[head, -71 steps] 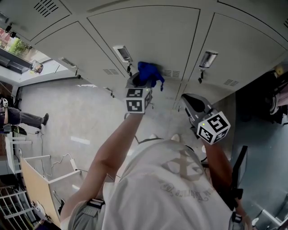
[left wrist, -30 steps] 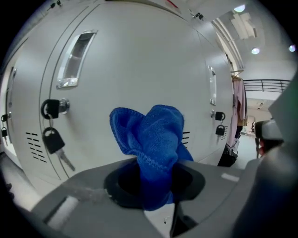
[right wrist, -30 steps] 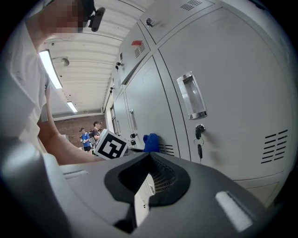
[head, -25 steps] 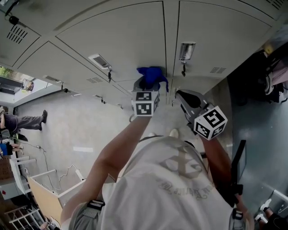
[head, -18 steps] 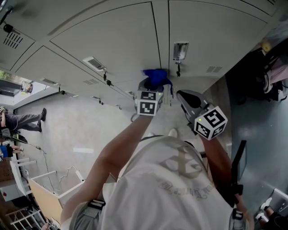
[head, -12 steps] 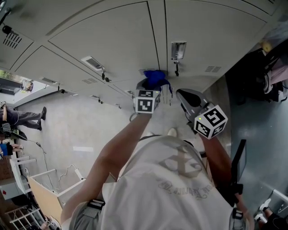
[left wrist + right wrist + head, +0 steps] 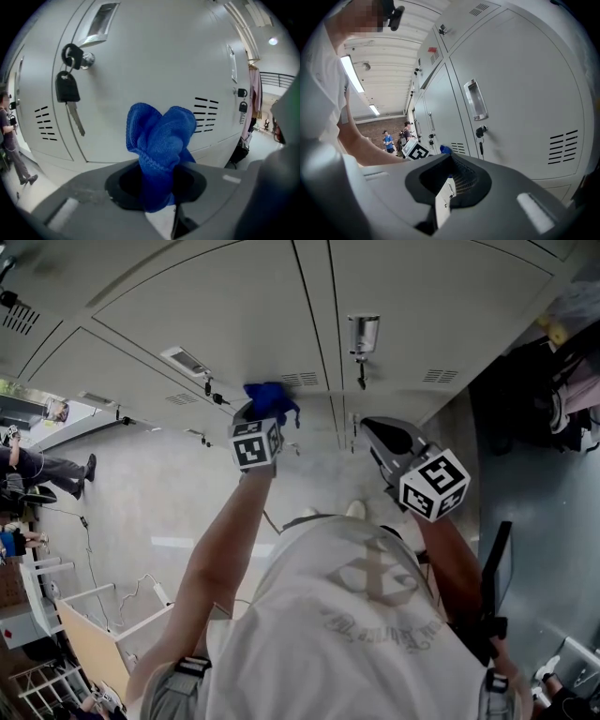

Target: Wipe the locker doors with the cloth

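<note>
**Blue cloth brought to grey locker door, wiping step in hand**

A blue cloth (image 7: pixel 161 140) is gripped bunched in the closed jaws of the left gripper (image 7: pixel 157 187), its folds spilling out ahead of the jaws. At the centre of the left gripper view it is held up to a grey locker door (image 7: pixel 154 61), between a hanging key (image 7: pixel 65 89) at upper left and a set of vent slots (image 7: pixel 206 115) at right. In the head view the cloth (image 7: pixel 272 397) is seen just left of centre, at the door's (image 7: pixel 225 324) vented end, with the left gripper (image 7: pixel 261 418) raised on an outstretched arm. Whether the cloth is pressed on the metal or held just off it cannot be told.

The right gripper (image 7: pixel 380 432) is held idle to the right of centre, near the neighbouring door. Its jaws are seen closed on nothing in the right gripper view (image 7: pixel 450 183).

The wiping of this door is judged to be under way, with the other doors yet to be covered. For the next pass, steady contact would be called for, and the dangling key would have to be skirted.
</note>
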A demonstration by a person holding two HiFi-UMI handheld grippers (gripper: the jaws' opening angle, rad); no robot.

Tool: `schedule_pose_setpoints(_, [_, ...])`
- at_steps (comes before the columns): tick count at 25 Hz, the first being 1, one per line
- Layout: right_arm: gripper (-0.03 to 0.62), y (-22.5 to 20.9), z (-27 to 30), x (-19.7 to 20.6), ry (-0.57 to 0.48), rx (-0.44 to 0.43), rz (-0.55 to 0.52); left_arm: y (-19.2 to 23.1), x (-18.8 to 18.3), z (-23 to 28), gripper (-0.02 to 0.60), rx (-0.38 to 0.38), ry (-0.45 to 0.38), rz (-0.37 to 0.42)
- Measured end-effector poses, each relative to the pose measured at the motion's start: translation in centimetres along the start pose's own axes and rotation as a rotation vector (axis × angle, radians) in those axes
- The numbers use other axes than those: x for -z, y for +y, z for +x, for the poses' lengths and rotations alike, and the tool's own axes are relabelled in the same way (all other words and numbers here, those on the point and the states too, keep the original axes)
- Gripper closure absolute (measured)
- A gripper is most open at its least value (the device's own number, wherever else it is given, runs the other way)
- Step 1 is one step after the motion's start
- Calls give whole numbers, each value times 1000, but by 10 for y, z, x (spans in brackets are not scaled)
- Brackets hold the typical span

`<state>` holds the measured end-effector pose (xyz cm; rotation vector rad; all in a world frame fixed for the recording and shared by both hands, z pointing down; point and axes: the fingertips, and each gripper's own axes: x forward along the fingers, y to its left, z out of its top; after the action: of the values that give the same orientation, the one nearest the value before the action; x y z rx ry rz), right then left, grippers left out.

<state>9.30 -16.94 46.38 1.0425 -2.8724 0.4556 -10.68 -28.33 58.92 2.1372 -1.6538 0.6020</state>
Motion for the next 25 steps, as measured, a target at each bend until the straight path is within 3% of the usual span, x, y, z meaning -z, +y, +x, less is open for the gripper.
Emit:
schedule_pose_setpoints(5, [588,3,2,2,5,3,-13,46,7,-3,459,-66,5,-32])
schedule_pose_setpoints(9, [588,9,27,-4,-8,-58,-46,107,-5,-20,457,-177,-24,-40])
schedule_pose_setpoints(15, [588,18,12,10,52,-75,-39,120,3,-42,457,-240,-49,-85])
schedule_pose_setpoints(20, [588,29,10,20,58,-115,-47,101,10,-70,457,-159,-146,-99])
schedule_pose_setpoints(25, [588,42,6,25,45,-118,-49,42,13,-102,457,3,-222,-70])
